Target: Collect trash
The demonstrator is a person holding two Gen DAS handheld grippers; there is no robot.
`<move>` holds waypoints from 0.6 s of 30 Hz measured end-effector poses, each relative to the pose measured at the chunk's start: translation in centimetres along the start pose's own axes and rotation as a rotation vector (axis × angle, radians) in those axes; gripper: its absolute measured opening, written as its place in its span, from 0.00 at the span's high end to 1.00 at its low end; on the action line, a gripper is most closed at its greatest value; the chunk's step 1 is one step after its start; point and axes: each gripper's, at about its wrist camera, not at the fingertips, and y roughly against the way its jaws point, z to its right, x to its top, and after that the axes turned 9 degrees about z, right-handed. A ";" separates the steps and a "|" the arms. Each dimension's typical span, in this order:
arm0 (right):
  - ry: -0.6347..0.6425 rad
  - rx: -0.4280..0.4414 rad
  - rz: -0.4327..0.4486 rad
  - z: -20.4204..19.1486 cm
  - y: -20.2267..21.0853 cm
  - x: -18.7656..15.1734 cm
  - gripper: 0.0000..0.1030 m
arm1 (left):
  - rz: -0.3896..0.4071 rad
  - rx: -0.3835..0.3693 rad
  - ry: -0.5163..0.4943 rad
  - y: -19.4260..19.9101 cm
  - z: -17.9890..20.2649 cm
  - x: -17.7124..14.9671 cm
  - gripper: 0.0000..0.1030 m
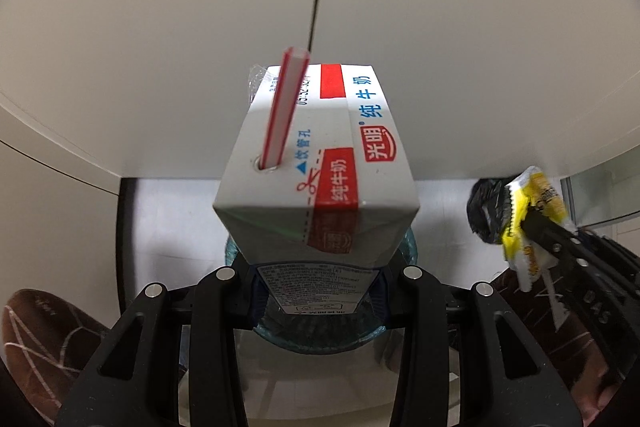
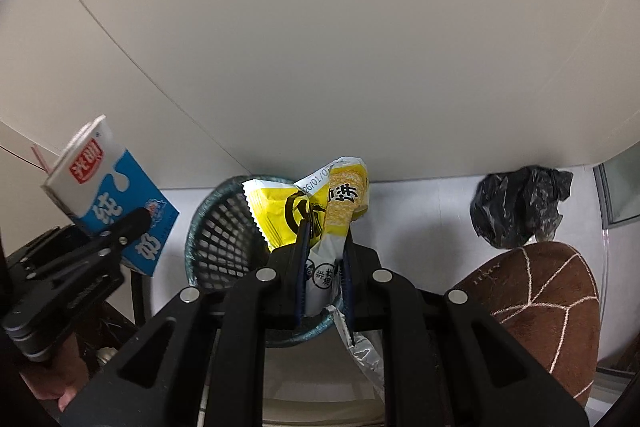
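1. Both tongs pointed down at the floor, and each one pinched a piece of trash.
2. My left tongs point(image 1: 316, 291) squeezed a milk box point(image 1: 316, 163) low on its two sides. The box stood upright between the fingers.
3. A red and white straw point(image 1: 285, 111) stuck out of a hole in the top of the box.
4. The box was white, with red patches and blue letters. In the right view its side was blue point(image 2: 116, 203).
5. A teal basket point(image 1: 408, 251) sat on the floor right under the box. I could only see bits of its rim around the box in the left view.
6. My right tongs point(image 2: 324, 247) were pressed almost together on a yellow wrapper point(image 2: 304, 211). The wrapper was crumpled, and a silver end of it hung down behind the fingers.
7. In the right view the wrapper was over the near rim of the basket point(image 2: 224, 227), which had holes all over its wall.
8. A black bag point(image 2: 520, 207) lay crumpled on the floor, well to the right of the basket.
9. A brown slipper point(image 2: 536, 311) with thin white lines was near the bag. Another brown slipper point(image 1: 44, 339) showed at the left in the left view.
10. A pale wall point(image 2: 320, 47) rose behind it all.
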 end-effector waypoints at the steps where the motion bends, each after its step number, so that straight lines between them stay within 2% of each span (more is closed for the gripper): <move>1: -0.001 0.000 -0.006 0.1 -0.1 -0.1 0.87 | -0.012 -0.001 0.000 -0.7 0.0 0.0 0.62; 6: 0.002 -0.002 -0.024 0.5 -0.8 -0.3 0.87 | -0.055 -0.019 -0.015 -2.8 0.2 0.0 0.62; 17: 0.001 0.003 -0.035 0.5 -1.5 -0.3 0.87 | -0.063 -0.059 -0.048 -4.2 1.3 0.0 0.60; 18: 0.002 0.002 -0.035 0.4 -1.5 -0.3 0.87 | -0.062 -0.062 -0.051 -4.2 1.2 0.0 0.58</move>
